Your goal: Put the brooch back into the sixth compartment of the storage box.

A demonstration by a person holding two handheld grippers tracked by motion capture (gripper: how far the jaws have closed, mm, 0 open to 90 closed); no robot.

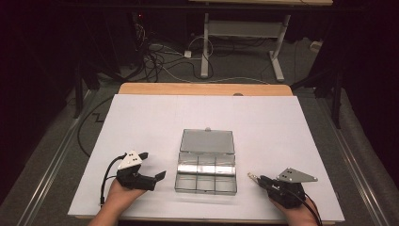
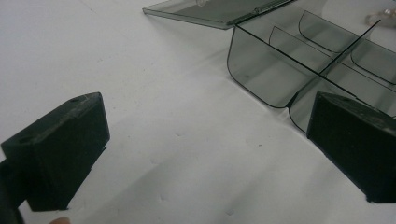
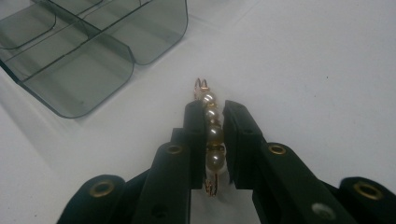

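The right gripper (image 3: 214, 122) is pinching a pearl clip (image 3: 211, 135) tightly, just beside the open plastic box (image 1: 206, 165). The left gripper (image 1: 151, 165) is waiting wide open, holding nothing. The clip is not in the box yet.

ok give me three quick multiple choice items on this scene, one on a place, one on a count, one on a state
1. Where does the organiser box sit?
A. between the two grippers
B. left of both grippers
C. on the floor

2. How many compartments does the box have?
A. two
B. four
C. six

3. What is the right gripper doing?
A. standing open over nothing
B. clamping a pearl hair clip
C. gripping the lid

Answers:
1. A, the high view shows a gripper on either side of it.
2. C, two rows of three.
3. B, the beads sit pressed between its jaws.
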